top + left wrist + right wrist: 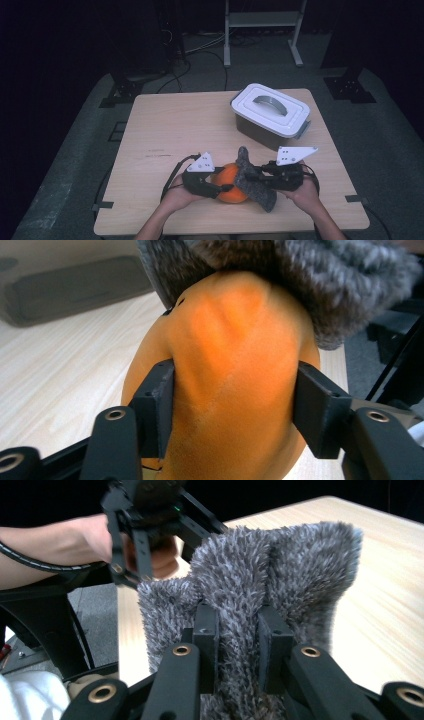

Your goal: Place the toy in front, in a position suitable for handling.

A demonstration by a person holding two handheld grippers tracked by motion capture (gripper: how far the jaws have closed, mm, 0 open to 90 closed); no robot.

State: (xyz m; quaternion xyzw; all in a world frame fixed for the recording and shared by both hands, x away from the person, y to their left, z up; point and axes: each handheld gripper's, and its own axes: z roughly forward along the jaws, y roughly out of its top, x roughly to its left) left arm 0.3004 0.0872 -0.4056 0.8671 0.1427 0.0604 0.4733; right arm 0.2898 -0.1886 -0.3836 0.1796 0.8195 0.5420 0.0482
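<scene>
Left gripper (pixel 224 188) clamps the orange ball (pixel 227 390) between its jaws to steady it. Right gripper (pixel 248 176) pinches the grey fuzzy cloth (pixel 280 575), draped against the ball, likely for wiping.

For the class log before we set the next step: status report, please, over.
Left gripper shut on soft orange ball. Right gripper shut on grey fuzzy cloth, draped against the ball. White lidded plastic box stands apart behind; nothing in the way.

One orange ball (pixel 231 183), one grey furry cloth (pixel 253 178), apparently; one lidded box (pixel 271 115).
</scene>
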